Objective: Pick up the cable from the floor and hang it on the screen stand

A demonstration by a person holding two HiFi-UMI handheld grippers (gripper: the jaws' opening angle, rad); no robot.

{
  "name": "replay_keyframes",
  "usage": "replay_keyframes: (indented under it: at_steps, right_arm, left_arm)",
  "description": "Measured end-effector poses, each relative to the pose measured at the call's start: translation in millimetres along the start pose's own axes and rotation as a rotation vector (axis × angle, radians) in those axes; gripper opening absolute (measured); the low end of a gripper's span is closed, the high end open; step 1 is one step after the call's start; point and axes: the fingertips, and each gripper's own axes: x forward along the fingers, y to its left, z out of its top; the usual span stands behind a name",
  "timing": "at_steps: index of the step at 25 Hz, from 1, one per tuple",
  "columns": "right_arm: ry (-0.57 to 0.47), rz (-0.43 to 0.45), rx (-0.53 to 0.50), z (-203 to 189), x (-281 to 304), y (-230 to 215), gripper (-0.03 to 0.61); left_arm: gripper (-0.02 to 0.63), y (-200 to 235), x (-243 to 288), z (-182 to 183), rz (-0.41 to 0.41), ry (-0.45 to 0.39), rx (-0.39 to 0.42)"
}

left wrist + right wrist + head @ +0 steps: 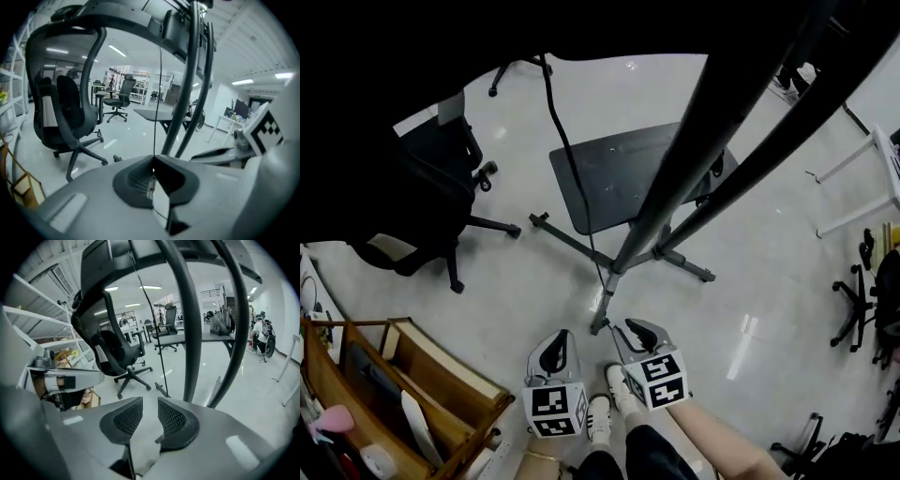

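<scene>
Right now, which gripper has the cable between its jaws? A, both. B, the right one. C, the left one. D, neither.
C: in the left gripper view, the left gripper has its jaws closed on the thin black cable, which rises straight up from between them. The right gripper has its jaws apart with nothing between them.

The black metal screen stand [675, 159] rises just before the left gripper [561, 336] and right gripper [630, 325], a thin black cable [565, 145] alongside it. A black swivel chair [431, 183] stands farther left.
</scene>
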Motion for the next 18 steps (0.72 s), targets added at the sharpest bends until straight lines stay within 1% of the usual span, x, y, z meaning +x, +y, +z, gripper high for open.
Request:
replay_keyframes:
  at_steps: [5,7,9,11,13,16,17,18]
  right_arm:
    - [0.075,-0.063,0.034,-66.4,118.6,-44.2,0.097]
    - [0.103,-0.077,0.049,-93.6,158.3,-53.7,0.1]
    - [0.128,-0.076,0.051,-117.2,190.6,-59.5,0.1]
    - [0.154,-0.069,0.032,-136.5,214.3,-64.9,0.1]
    - [0.178,-0.075,0.009,-152.7,232.2,-72.6,0.1]
    - [0.206,-0.081,-0.014,-170.6,253.8,-83.1,0.095]
    - [0.216,-0.076,-0.025,-174.4,259.6,-84.0,0.089]
    - [0.222,-0.069,-0.036,-176.3,264.4,-83.8,0.068]
  left_arm:
    - [0.008,26.6,91.7,-74.6,-0.004,0.028,0.003]
    - [0.008,37.1,121.0,-106.1,-0.006,0.052,0.007]
    - [0.008,46.7,143.0,-134.4,0.003,0.078,-0.008]
    - [0.008,49.5,159.0,-158.7,0.006,0.105,-0.034]
    - [0.008,48.0,171.1,-178.5,0.004,0.133,-0.034]
    - [0.008,45.4,183.1,-194.9,0.001,0.151,-0.026]
    - [0.008,45.2,185.3,-198.3,0.0,0.154,-0.027]
    - [0.008,44.9,187.2,-200.9,0.0,0.158,-0.022]
